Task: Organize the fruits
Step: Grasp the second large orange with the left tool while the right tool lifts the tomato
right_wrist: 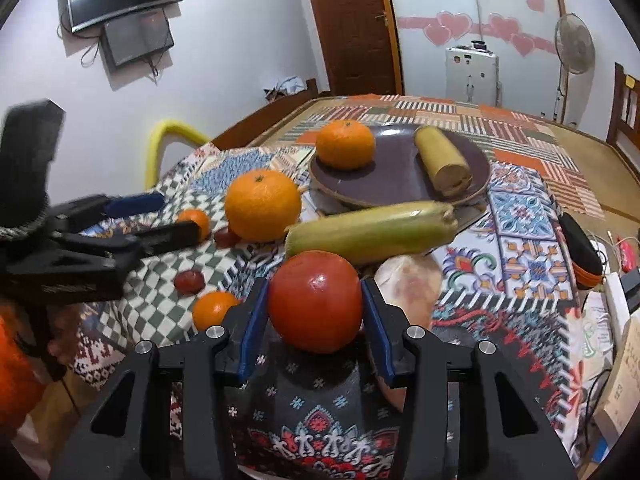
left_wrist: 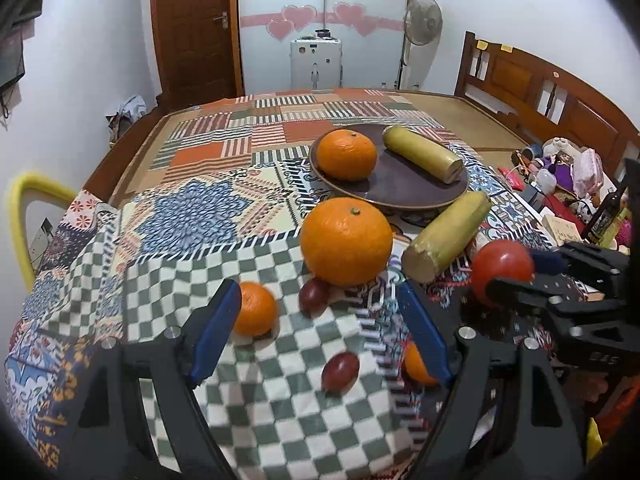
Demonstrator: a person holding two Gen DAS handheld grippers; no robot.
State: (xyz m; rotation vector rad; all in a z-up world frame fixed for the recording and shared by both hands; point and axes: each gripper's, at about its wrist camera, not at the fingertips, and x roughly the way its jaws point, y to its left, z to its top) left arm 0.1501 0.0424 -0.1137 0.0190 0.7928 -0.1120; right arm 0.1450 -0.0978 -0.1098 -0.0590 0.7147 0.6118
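The right gripper (right_wrist: 316, 308) is bracketing the red tomato (right_wrist: 315, 300) at centre frame, blue pads at both flanks; whether they are pressing is unclear. The left gripper (left_wrist: 320, 320) is hanging open above the checked cloth (left_wrist: 280, 392), a small dark fruit (left_wrist: 340, 366) lying between its fingers, lower centre. The plate (right_wrist: 400, 184) is sitting beyond, upper centre.

plate (left_wrist: 420, 192): rear, holds orange (left_wrist: 347, 155) | big orange (left_wrist: 346, 240): before plate | tomato (right_wrist: 315, 301): front
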